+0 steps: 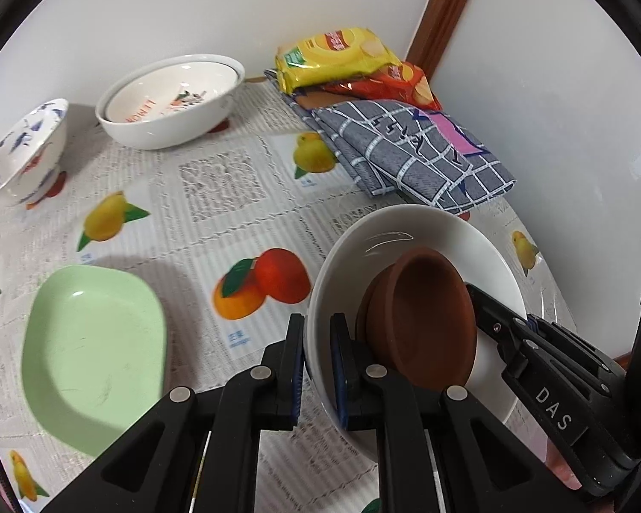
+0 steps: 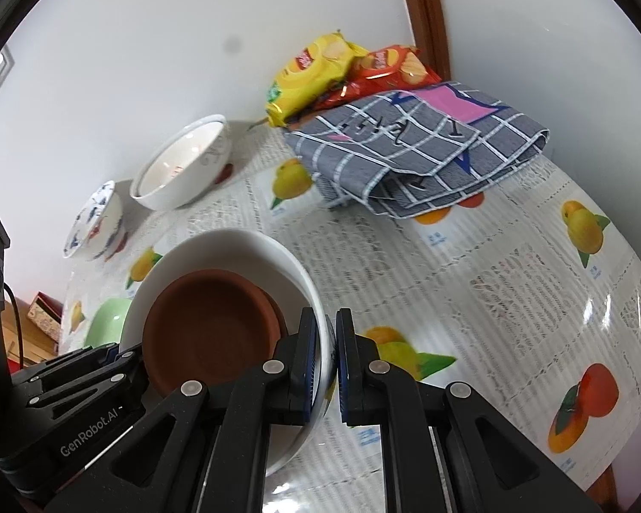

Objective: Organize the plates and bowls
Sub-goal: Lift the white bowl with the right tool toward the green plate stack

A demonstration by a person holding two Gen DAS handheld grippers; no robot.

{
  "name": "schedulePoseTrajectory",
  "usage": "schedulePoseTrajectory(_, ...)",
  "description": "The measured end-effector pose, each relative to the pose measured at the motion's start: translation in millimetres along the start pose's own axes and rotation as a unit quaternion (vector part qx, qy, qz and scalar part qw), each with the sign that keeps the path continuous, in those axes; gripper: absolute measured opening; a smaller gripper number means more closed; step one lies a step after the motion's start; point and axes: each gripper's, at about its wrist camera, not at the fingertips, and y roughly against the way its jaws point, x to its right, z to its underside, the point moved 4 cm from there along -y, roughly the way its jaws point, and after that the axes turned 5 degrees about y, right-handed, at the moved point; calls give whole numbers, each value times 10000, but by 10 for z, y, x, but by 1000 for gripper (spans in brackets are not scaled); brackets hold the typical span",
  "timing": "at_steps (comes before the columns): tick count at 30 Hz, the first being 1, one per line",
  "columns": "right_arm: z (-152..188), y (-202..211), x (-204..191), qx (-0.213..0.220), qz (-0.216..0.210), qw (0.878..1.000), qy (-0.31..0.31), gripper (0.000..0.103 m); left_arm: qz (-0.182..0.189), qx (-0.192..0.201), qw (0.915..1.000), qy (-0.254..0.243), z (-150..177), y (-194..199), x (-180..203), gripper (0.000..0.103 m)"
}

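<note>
You hold one white bowl (image 1: 410, 231) by its rim from two sides: your left gripper (image 1: 316, 359) pinches the rim on one side, and your right gripper (image 2: 322, 359) pinches the opposite rim, each with one finger inside and one outside. Inside this bowl lie two brown dishes (image 1: 423, 320), one nested in the other and leaning on the wall. On the table (image 1: 218, 179) you have one green square plate (image 1: 94, 355), one blue-patterned bowl (image 1: 21, 149) which is tilted, and two white bowls (image 1: 171, 102) stacked together near the wall; the inner one carries orange letters, seen upside down, which I cannot read with certainty. In the corner there are two snack bags, one yellow bag (image 1: 333, 60) and one red bag (image 1: 389, 85), resting on one grey checked cloth (image 1: 410, 149); their brand is too blurred to read. On the right gripper you can read "DAS", on the left gripper "GenRobot.AI".
</note>
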Motion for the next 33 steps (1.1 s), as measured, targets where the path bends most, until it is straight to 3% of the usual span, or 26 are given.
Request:
schedulePoseTrajectory(9,2,187,-314,173,-34,9997,141,9,-37,170,9998,73,56,266,-194,12)
schedulePoseTrajectory(33,89,146,-1049,113,-450,9981,405,9,-244,366,9976,529,157,638,-932,12)
